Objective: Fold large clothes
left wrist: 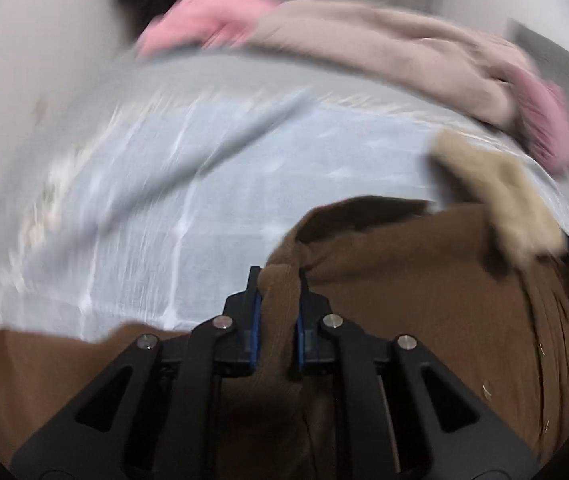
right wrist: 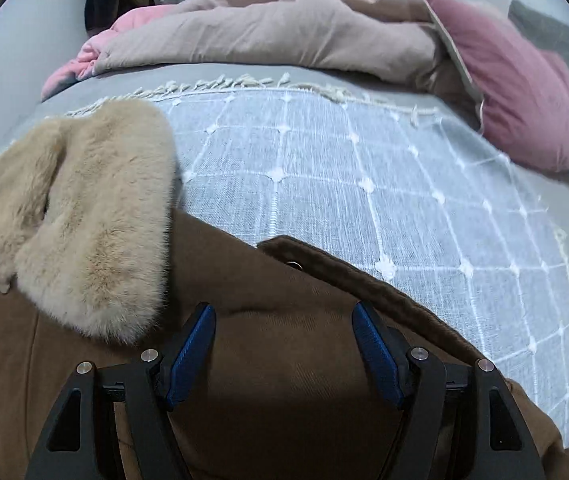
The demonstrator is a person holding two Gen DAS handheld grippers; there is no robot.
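Left tongs [left wrist: 279,280] clamped on a bunched fold of the brown fabric coat [left wrist: 424,300]; right tongs [right wrist: 284,320] spread wide above the coat's dark front edge, pads clear of cloth. Coat with beige fur collar [right wrist: 84,220] lies at the near edge of the bed's pale blue checked throw [right wrist: 364,180], much of which lies bare up to the rumpled beige-pink duvet [right wrist: 284,24] and pink pillow [right wrist: 524,92].
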